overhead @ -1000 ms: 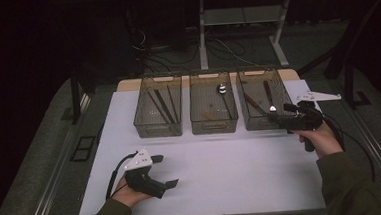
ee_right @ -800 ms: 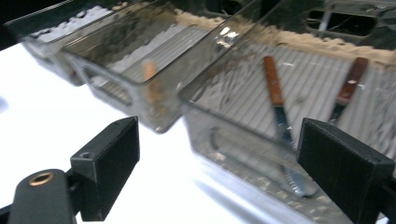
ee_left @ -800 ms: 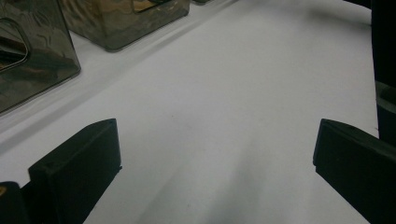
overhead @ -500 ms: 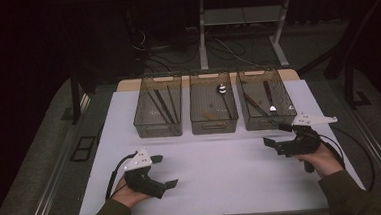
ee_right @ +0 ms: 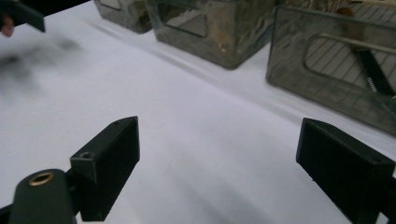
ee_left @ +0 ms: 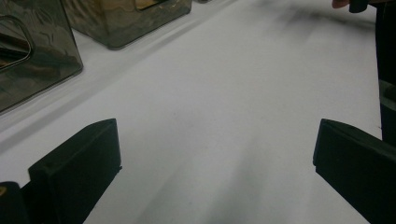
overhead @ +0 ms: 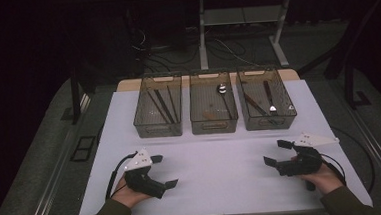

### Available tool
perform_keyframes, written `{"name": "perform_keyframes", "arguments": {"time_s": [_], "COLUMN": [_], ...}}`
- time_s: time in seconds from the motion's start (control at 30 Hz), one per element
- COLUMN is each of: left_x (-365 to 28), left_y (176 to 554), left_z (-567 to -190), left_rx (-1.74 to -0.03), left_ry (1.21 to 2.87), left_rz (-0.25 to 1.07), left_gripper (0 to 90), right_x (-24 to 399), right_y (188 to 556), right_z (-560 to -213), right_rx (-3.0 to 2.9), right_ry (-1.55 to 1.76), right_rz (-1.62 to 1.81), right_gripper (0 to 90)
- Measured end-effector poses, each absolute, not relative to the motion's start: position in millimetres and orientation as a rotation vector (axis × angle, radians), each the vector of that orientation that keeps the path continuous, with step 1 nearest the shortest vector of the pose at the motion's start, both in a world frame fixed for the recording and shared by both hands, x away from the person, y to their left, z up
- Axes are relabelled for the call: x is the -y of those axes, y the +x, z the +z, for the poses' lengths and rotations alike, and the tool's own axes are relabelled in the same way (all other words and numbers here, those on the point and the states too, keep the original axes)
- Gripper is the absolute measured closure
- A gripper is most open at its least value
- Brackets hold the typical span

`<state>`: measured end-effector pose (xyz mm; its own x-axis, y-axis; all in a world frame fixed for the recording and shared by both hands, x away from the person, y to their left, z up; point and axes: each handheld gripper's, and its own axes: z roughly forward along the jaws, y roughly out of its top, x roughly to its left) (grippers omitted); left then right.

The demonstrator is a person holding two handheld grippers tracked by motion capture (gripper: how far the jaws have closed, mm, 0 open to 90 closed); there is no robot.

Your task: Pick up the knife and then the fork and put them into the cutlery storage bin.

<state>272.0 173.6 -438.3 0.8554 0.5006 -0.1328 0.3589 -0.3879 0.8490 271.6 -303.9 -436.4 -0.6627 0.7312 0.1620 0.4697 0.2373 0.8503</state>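
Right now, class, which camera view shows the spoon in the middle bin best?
The high view: it looks down into the middle bin, where the spoon lies with its shiny bowl at the far end. The two gripper views show the bins side-on through tinted walls; no spoon can be made out.

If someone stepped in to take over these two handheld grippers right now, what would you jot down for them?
Left gripper: open, empty, low over the white table at its near left.
Right gripper: open, empty, near right, pointing left.
Three mesh bins in a row at the far side: left bin holds dark sticks, middle bin a spoon, right bin dark-handled utensils.
Done: all utensils lie in bins; none loose on the table.
Left: apparently nothing to sort.
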Motion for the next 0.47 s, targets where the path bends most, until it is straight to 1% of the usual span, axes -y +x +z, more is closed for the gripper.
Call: {"name": "perform_keyframes", "arguments": {"time_s": [0.2, 0.47], "left_x": [-173, -173], "left_y": [272, 272], "left_z": [-438, -439], "left_rx": [-0.631, -0.636], "left_ry": [2.018, 2.02], "left_rz": [0.177, 0.181], "left_gripper": [0.0, 0.0], "right_x": [304, 299], "right_y": [263, 256], "right_z": [-444, -445], "right_rx": [-2.256, -2.293], "right_ry": [1.125, 1.104], "right_rz": [1.401, 1.421], "right_gripper": [13.0, 13.0]}}
